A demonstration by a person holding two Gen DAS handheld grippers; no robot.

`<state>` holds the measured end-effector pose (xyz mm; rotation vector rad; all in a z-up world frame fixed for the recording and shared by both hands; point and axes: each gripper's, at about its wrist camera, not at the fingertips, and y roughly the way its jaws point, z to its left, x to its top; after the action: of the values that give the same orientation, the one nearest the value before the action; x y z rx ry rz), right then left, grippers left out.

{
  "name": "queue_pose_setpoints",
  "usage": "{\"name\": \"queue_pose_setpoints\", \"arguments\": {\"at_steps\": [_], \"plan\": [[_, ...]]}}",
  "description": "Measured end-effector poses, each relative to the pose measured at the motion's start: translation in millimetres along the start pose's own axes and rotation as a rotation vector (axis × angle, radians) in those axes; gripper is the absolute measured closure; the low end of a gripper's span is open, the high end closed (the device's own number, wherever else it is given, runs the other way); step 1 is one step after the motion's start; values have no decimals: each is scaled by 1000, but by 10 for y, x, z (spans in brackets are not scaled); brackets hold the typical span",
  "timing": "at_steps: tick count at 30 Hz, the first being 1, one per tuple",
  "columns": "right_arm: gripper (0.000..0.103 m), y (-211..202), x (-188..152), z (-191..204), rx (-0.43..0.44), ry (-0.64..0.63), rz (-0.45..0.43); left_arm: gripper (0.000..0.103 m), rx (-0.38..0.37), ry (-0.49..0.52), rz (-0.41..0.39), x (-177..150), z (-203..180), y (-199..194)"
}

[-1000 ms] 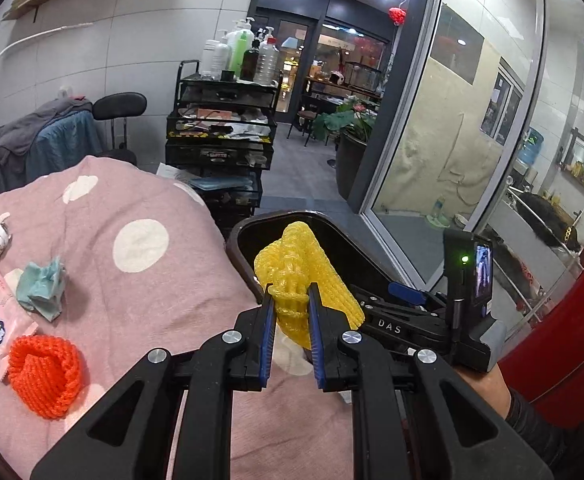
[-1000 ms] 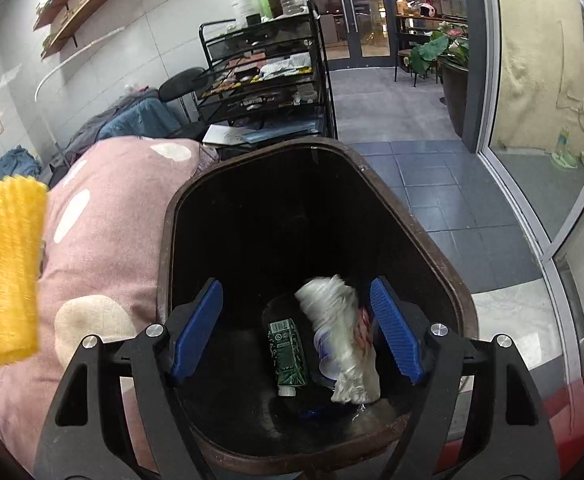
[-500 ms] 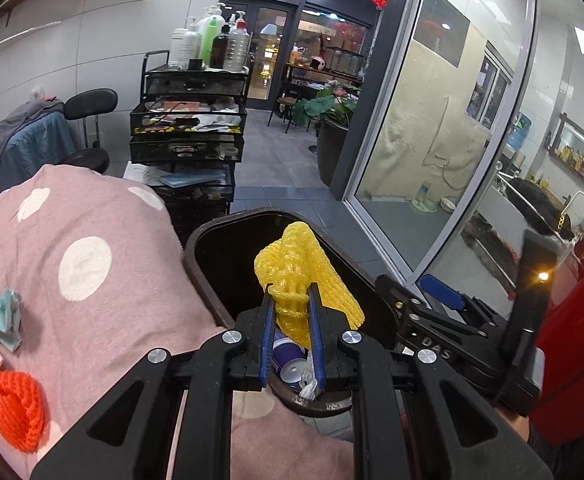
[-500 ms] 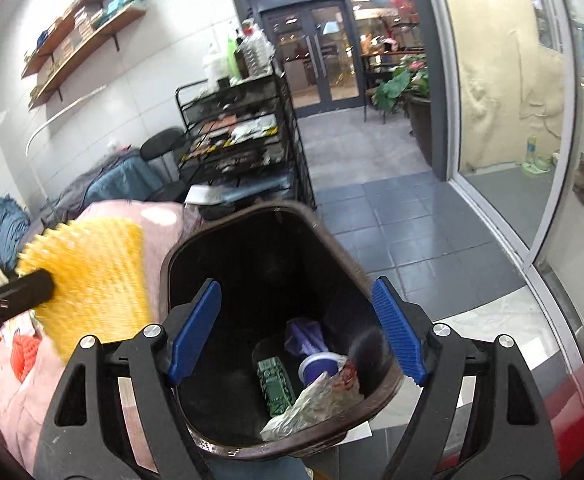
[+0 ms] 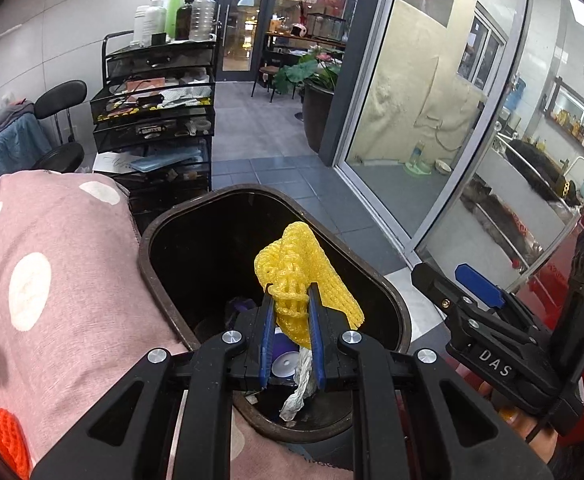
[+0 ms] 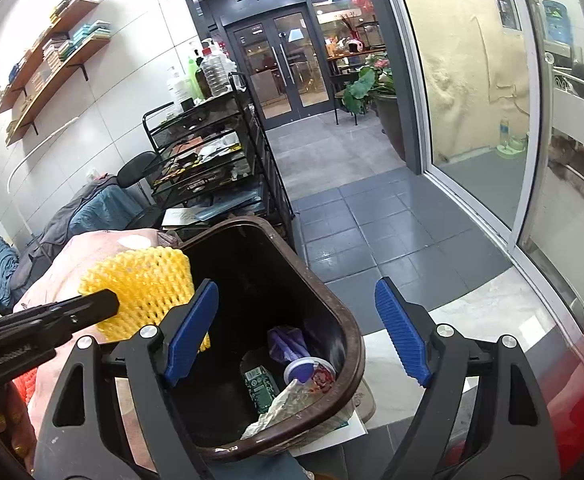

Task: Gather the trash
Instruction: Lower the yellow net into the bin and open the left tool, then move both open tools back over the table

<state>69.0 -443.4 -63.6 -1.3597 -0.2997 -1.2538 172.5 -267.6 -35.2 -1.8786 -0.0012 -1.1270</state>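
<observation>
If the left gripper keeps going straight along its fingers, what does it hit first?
Probably trash in the brown bin. The left gripper, shut on the yellow foam net, points down into the bin's opening, towards the purple-lidded cup and crumpled wrapper. Depth is unclear.

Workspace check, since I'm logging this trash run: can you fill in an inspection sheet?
Surface: pink dotted cloth.
Job's things: yellow foam net over the dark bin; bin holds a green carton, a cup and crumpled wrap.
Clutter: orange net on the cloth.
Grippers: left gripper shut on the net; right gripper opening, empty.
Cables: nothing seen.
Surroundings: black wire cart, glass doors.
</observation>
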Motion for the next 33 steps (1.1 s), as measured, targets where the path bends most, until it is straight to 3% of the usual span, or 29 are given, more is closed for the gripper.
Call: {"name": "queue_pose_setpoints", "arguments": {"at_steps": [4,6,8,10,13,18,33], "plan": [[22,16,-3,-24,-7,3,-1,81,-9,-5,23,-9,-28,70],[19,17,-6,-42,-16,5,-5,68,8,2,33,-23,-27,87],[16,26,1,-71,-31,11,-9,40,21,-3,26,-44,-29,87],[15,25,4,-107,-42,26,-12,22,22,-21,7,-68,-6,51],[13,30,13,-162,-54,55,-15,11,31,-25,-10,-82,-4,11],[11,42,14,-191,-51,63,-12,6,54,7,-57,-107,-51,-133],[11,34,-8,19,24,15,-4,5,93,-10,-162,-351,50,-671]]}}
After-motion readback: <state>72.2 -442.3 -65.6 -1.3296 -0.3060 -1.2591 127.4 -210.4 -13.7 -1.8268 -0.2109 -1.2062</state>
